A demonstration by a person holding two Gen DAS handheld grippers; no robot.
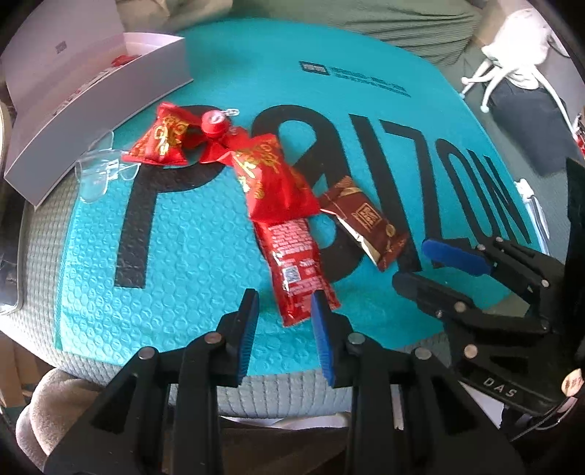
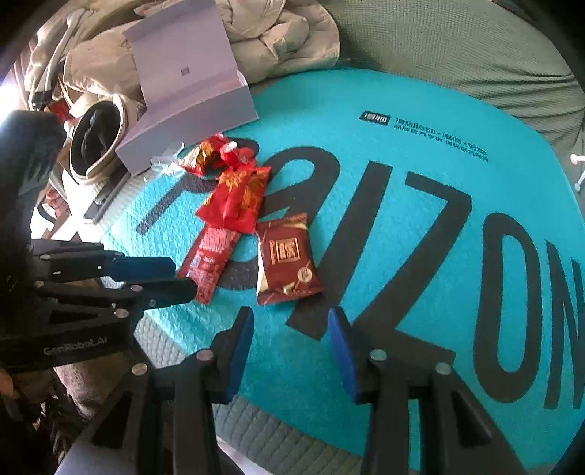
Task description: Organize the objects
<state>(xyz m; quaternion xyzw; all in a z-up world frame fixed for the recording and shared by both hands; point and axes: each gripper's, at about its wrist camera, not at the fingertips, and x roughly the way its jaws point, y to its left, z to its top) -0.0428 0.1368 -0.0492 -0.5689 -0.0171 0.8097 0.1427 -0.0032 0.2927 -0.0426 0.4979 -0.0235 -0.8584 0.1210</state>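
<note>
On the teal bubble mailer (image 1: 175, 263) lie a long red packet (image 1: 292, 263) (image 2: 210, 255), a brown snack packet (image 1: 365, 223) (image 2: 289, 259), two red gold-printed pouches (image 1: 270, 175) (image 1: 161, 139) and a small red round charm (image 1: 214, 122). My left gripper (image 1: 284, 296) (image 2: 184, 276) hovers at the red packet's near end with its jaws drawn close. Only a narrow gap shows, and nothing is clamped in it. My right gripper (image 2: 291, 312) (image 1: 411, 263) stands open just short of the brown packet, with nothing between its fingers.
An open white box (image 1: 91, 120) (image 2: 190, 91) sits at the mailer's far left corner, a clear plastic piece (image 1: 98, 171) beside it. A beige blanket (image 2: 285, 33) and a round container (image 2: 95, 139) lie beyond. A grey-green quilted cover (image 1: 292, 394) surrounds the mailer.
</note>
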